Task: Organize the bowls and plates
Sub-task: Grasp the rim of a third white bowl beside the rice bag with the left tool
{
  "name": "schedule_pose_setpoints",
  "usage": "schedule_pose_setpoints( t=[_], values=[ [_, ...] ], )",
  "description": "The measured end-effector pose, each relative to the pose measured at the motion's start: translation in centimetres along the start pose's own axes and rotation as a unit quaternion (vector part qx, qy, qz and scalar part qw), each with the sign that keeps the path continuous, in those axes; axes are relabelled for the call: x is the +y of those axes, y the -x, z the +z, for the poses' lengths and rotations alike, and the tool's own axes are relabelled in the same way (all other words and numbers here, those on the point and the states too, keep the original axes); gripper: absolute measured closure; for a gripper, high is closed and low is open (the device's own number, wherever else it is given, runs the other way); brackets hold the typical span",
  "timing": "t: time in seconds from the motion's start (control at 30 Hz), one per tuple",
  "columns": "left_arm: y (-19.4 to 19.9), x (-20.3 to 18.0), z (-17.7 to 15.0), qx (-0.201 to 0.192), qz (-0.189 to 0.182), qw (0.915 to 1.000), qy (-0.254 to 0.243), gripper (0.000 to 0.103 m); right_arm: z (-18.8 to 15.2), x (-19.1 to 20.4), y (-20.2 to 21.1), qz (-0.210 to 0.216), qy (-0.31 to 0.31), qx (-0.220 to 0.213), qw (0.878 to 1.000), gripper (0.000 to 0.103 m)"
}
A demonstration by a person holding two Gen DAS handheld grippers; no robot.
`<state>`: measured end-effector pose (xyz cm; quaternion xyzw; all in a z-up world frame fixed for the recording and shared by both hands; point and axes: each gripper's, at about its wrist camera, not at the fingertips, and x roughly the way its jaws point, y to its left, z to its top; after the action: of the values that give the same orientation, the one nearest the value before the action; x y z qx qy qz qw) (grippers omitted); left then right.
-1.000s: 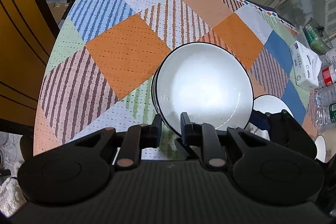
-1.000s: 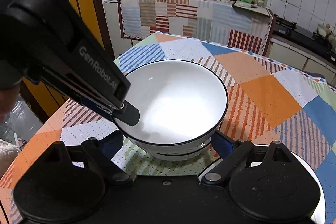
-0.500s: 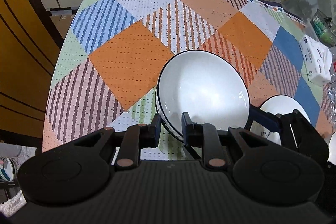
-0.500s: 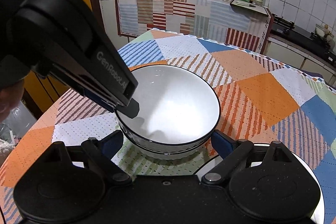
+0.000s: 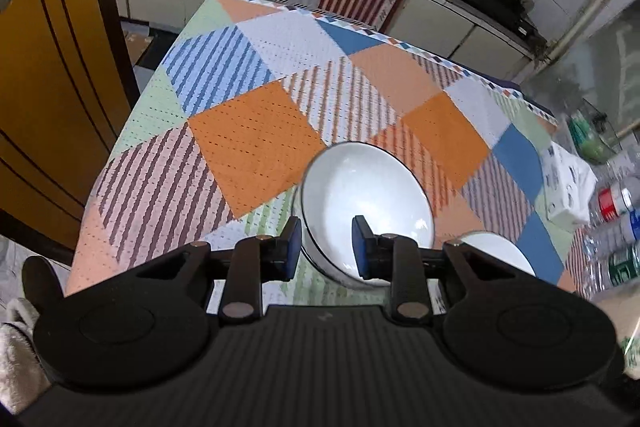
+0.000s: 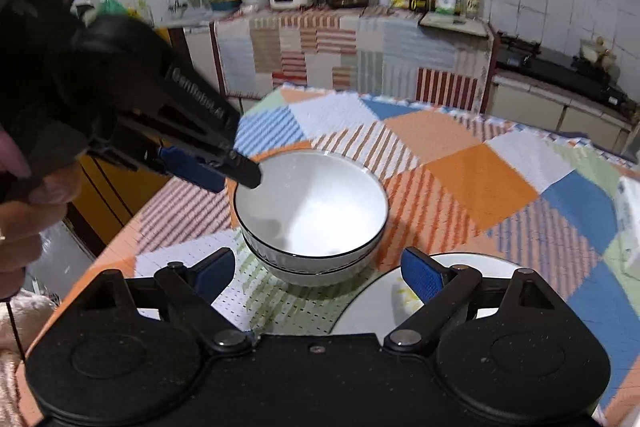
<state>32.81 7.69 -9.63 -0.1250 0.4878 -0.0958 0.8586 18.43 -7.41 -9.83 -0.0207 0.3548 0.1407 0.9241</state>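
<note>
Two nested white bowls (image 6: 310,215) sit on the patchwork tablecloth (image 6: 480,183), with a white plate (image 6: 384,303) just beside them at four o'clock. The left gripper (image 5: 325,247) hangs over the stack's near rim, its jaws opening and free of the rim. The right gripper (image 6: 316,273) stands released and wide near the bowls, its right finger over the plate; a tissue pack (image 5: 568,187) and bottles (image 5: 616,227) crowd the cloth's three-o'clock edge.

Two white bowls (image 6: 310,211) with thin dark rims sit nested one inside the other, upright, on the patchwork tablecloth, over a pale green-striped patch near the table's near edge; just beside them to the right lies a white plate (image 6: 376,301), flat, bearing a small yellowish smear
</note>
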Motion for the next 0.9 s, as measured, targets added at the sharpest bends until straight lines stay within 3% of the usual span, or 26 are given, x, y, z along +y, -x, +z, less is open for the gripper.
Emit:
schedule_pose_setpoints(
  t=[0.2,0.43,0.67,0.9],
  values=[
    [3.4,-3.6,-1.9,-0.007,-0.014,0.9986,-0.050,0.077,-0.8,-1.6,4.6,-0.019,-0.002,-0.011,1.000,0.010],
    [5.5,-10.0,-5.4,0.001,-0.052,0.9915,-0.120,0.077,-4.1,-5.2,10.1,-0.068,-0.019,-0.002,0.997,0.010],
    [4.5,-16.8,-9.3,0.027,-0.084,0.9797,-0.180,0.077,-8.3,-9.6,13.2,-0.118,-0.055,0.024,0.991,0.010],
    [2.1,-22.5,-12.5,0.055,-0.112,0.9695,-0.211,0.073,-12.5,-12.8,14.6,-0.145,-0.087,0.057,0.984,0.010]
  ],
)
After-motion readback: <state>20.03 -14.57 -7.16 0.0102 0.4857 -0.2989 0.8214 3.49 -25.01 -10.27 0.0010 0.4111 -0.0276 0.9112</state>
